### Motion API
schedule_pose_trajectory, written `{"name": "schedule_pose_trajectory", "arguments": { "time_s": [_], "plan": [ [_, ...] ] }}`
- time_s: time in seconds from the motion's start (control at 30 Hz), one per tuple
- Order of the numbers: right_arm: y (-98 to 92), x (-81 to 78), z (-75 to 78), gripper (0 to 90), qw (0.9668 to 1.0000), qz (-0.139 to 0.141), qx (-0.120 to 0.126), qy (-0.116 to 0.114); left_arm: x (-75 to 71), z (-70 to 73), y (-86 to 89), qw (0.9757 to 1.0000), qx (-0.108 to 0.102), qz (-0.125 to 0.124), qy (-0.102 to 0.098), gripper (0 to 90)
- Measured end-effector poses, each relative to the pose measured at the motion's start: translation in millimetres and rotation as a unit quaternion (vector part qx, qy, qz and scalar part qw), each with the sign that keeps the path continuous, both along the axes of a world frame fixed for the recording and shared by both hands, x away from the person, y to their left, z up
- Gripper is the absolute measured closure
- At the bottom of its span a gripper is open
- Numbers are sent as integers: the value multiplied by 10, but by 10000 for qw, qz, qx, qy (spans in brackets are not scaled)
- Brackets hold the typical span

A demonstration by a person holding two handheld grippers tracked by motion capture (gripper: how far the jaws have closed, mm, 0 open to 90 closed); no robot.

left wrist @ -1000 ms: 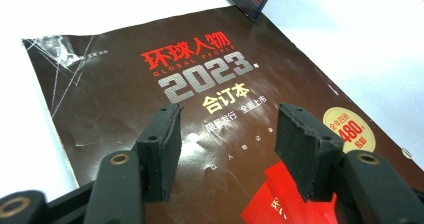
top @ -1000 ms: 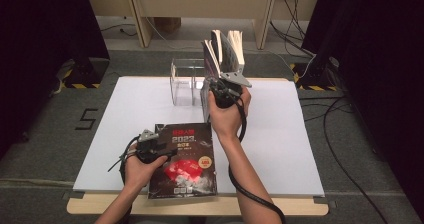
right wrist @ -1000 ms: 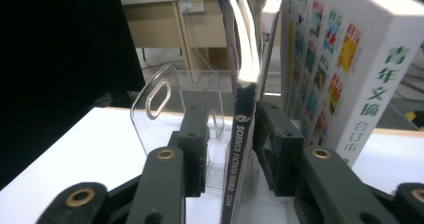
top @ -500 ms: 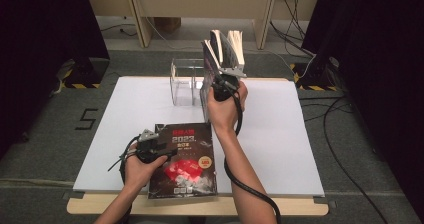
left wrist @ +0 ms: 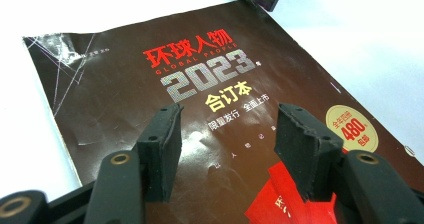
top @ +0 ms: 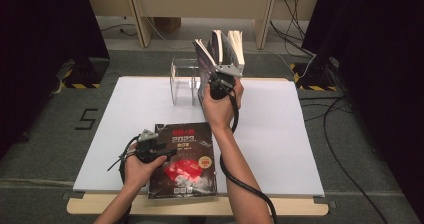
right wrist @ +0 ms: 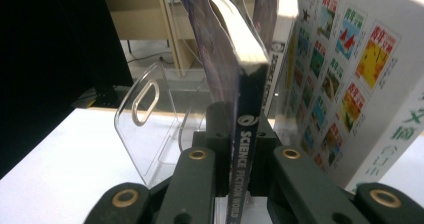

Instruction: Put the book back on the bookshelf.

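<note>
My right gripper (right wrist: pixel 235 184) has just been closing and now pinches the spine of an upright book (right wrist: pixel 247 134) beside the clear rack (top: pixel 182 81) at the table's far edge. My left gripper (left wrist: pixel 227 134) hovers spread over the dark magazine (left wrist: pixel 200 84) lying flat near me.

Magazine (left wrist: pixel 200 104): "2023"; book spine (right wrist: pixel 245 149): "SCIENCE FICTION WORLD".

Pretty bright overhead light, the white bench (top: pixel 300 134) nearly blows out in the left gripper view. Glare streaks the dark magazine (left wrist: pixel 200 99) cover. Surroundings go black, close-ups soft and blurry.
</note>
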State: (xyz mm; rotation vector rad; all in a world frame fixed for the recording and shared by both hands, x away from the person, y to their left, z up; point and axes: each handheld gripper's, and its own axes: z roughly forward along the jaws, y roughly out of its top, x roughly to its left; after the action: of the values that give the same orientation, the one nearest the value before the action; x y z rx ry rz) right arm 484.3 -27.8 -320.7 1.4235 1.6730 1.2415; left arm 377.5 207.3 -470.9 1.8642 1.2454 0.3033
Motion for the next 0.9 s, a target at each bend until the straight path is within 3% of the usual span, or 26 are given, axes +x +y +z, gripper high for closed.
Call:
{"name": "schedule_pose_trajectory", "arguments": {
  "time_s": [0.3,0.67,0.9],
  "plan": [
    [-24,37,55,842,9994,-24,92,-322,5,-1,8,10000,0,-13,17,439],
    [35,163,90,842,9989,-71,128,-442,11,-3,6,10000,-15,-6,-6,439],
    [52,256,106,842,9977,-243,250,-574,15,-3,18,10000,-15,-19,-15,439]
  ]
}}
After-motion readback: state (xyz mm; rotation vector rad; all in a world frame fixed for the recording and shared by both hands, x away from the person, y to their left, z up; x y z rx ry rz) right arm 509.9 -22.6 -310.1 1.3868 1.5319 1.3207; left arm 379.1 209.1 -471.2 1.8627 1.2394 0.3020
